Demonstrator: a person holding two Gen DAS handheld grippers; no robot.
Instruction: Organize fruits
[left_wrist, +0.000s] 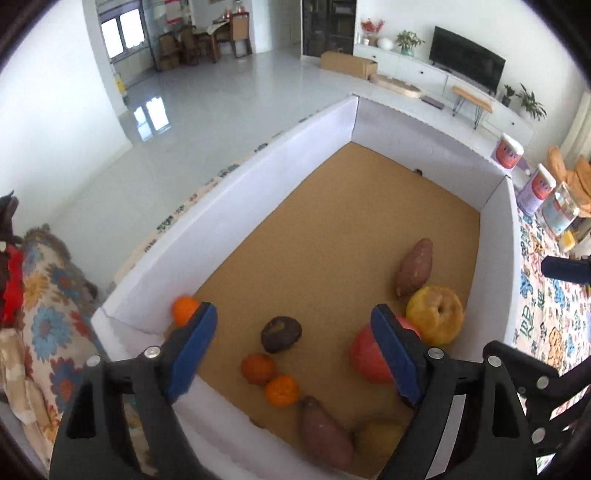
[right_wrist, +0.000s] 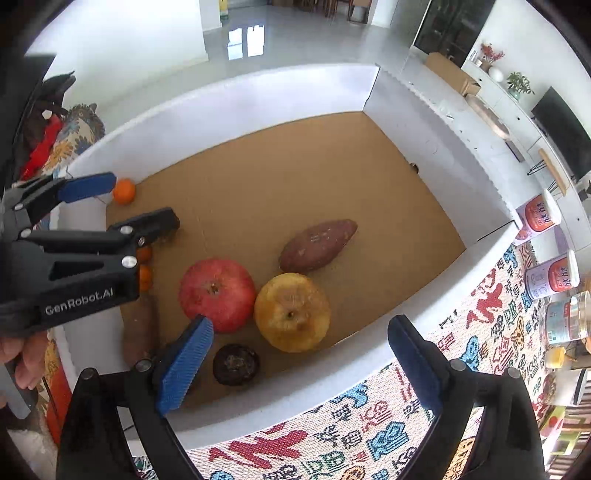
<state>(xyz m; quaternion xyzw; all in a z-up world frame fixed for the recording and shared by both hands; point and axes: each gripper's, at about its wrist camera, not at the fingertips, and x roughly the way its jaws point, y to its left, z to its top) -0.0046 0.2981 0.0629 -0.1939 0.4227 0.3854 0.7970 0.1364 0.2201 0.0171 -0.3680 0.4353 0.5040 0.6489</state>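
A: Both our sets of jaws stand wide and hold nothing. The left gripper (left_wrist: 293, 325) hangs over the dark fruit (left_wrist: 281, 333); the right gripper (right_wrist: 301, 341) straddles the box wall (right_wrist: 369, 354).

B: And the fruit all lies on the box's cork floor: red apple (right_wrist: 217, 294) touching yellow apple (right_wrist: 291, 312), tangerines (left_wrist: 282, 390) beside the near sweet potato (left_wrist: 325, 432).

A: So if we close on one apple, we may nudge its neighbour rolling. Round skins could slip from our pads.
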